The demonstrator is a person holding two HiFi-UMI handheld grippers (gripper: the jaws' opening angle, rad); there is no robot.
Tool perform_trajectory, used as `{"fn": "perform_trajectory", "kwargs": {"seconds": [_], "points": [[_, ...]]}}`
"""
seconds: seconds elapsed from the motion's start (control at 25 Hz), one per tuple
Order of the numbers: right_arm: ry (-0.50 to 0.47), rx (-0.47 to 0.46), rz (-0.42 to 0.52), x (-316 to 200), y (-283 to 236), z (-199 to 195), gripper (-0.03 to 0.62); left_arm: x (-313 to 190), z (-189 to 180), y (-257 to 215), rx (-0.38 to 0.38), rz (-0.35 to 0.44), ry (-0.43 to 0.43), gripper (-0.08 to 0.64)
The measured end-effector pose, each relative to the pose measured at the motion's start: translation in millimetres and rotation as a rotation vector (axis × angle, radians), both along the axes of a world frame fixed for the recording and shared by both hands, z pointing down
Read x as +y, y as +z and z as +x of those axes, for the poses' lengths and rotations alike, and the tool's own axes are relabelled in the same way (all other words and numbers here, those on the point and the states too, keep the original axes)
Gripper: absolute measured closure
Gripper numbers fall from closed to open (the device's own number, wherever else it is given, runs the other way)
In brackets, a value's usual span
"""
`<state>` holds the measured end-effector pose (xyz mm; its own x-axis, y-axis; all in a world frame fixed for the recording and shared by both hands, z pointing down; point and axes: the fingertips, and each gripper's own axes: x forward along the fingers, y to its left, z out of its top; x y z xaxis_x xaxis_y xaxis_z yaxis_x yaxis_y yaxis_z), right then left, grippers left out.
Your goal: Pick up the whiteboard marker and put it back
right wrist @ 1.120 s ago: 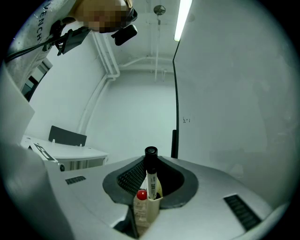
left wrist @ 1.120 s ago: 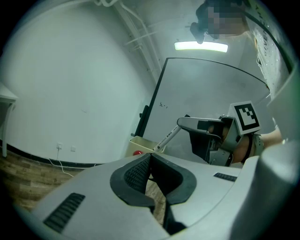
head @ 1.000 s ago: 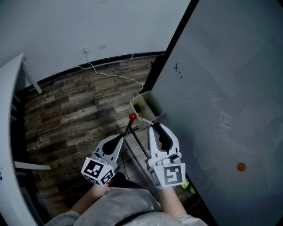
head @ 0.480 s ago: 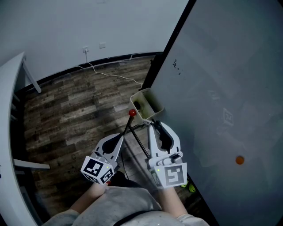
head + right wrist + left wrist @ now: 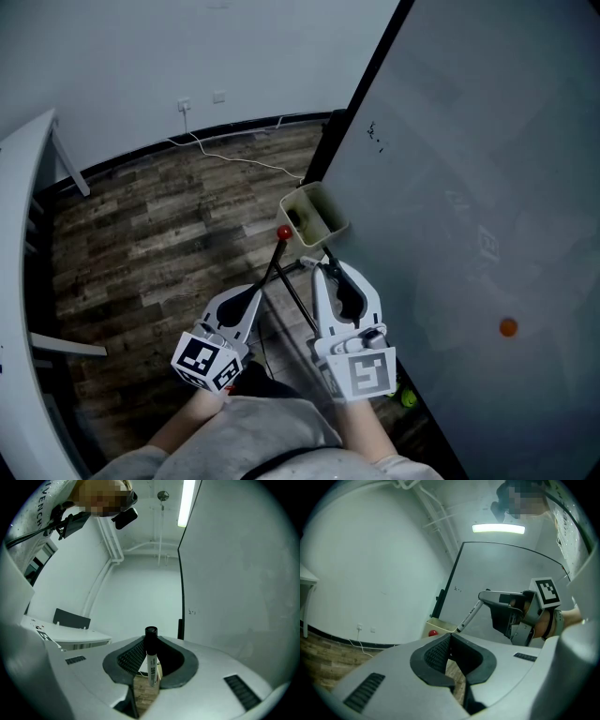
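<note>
The whiteboard marker (image 5: 151, 660), white with a black cap, stands upright between the pads of my right gripper (image 5: 150, 656), which is shut on it. From the left gripper view the marker (image 5: 468, 617) slants down out of the right gripper (image 5: 487, 596) toward a beige tray (image 5: 440, 626). In the head view the right gripper (image 5: 323, 267) is just below that tray (image 5: 314, 216), which hangs at the whiteboard's (image 5: 469, 187) lower edge. My left gripper (image 5: 255, 292) hangs to the left, its jaws (image 5: 450, 634) shut with nothing in them.
A red knob (image 5: 283, 232) on a thin black rod sits just left of the tray. An orange magnet (image 5: 507, 327) sticks to the whiteboard. A white table (image 5: 19, 234) runs along the left. A cable (image 5: 244, 161) lies on the wooden floor by the wall.
Both grippers have drifted slightly. The tray now sits a little higher in the picture than the right gripper's tips. The marker stays gripped.
</note>
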<state>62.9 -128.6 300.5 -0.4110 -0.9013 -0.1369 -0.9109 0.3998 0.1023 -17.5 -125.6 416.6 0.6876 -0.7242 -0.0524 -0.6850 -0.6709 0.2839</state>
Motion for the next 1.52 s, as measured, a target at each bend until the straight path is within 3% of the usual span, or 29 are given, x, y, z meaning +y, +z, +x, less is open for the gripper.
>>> {"fn": "perform_trajectory", "kwargs": {"seconds": [1.52], "points": [[0.026,0.017,0.048,-36,-31,10,0.512,-26,-6,-14,-0.008,0.018,-0.018,0.545]]}}
